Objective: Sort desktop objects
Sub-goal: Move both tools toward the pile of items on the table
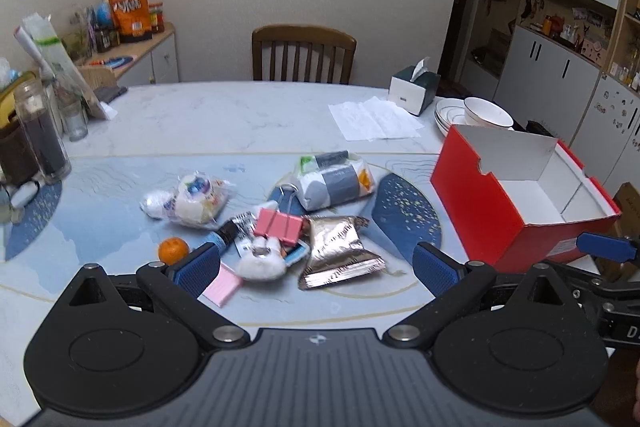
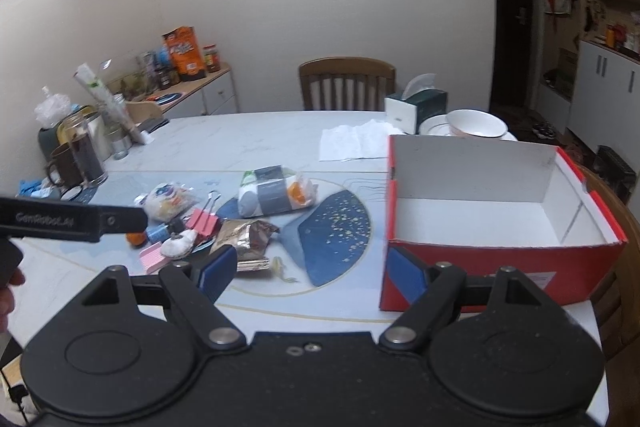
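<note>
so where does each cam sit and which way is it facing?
Left wrist: on the left gripper, angled down over the clutter; own open fingers in view, right gripper's tip at the right edge.
Right wrist: on the right gripper, angled down between clutter and red box; own open fingers, left gripper's arm at left.
Shared: box, pink clip, chair.

Crinkled glossy foil packet (image 1: 338, 253), cardboard box (image 1: 480, 211)

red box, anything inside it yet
No, in the right wrist view the red box shows only its bare white floor and walls, while the pink binder clip and the rest lie on the table.
</note>
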Available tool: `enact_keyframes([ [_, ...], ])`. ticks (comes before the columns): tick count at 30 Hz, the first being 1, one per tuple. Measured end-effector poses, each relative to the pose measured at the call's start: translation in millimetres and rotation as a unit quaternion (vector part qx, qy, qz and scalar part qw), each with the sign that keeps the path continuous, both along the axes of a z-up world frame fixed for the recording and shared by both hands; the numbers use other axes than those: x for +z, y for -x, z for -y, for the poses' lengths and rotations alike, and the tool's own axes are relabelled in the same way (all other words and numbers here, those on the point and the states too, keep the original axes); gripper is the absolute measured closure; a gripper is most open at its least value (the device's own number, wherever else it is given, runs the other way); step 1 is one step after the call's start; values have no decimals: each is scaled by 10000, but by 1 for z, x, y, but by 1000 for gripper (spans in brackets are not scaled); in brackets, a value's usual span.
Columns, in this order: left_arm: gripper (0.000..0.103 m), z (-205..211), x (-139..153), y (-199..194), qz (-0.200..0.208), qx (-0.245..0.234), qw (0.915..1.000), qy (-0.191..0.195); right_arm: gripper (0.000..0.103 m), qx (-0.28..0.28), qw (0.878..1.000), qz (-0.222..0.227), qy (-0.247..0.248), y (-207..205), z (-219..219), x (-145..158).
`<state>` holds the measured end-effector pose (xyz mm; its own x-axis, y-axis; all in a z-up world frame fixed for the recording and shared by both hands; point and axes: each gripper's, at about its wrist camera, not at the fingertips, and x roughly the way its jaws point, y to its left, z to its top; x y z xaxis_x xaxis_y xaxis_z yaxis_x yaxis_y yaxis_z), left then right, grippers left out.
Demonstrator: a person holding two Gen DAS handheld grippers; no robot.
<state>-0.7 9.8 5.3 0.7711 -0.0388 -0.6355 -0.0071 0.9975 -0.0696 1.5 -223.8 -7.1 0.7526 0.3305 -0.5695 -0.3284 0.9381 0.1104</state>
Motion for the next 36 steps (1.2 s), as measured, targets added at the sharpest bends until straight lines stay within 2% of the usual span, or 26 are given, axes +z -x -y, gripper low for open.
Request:
enact_keyframes([
  [12,0,-16,-13,-15,-3,-39,10000,-81,21,203,9998,-56,32,-18,-18,-1],
  [27,1,-58,-60,-61,-392,-724,9966,-105,21,124,9992,-312,214,-70,-78,-26],
  [36,1,-66,-87,-90,-692,-1117,9913,-104,22,7,9964,-744,395,-109,-113,-54],
])
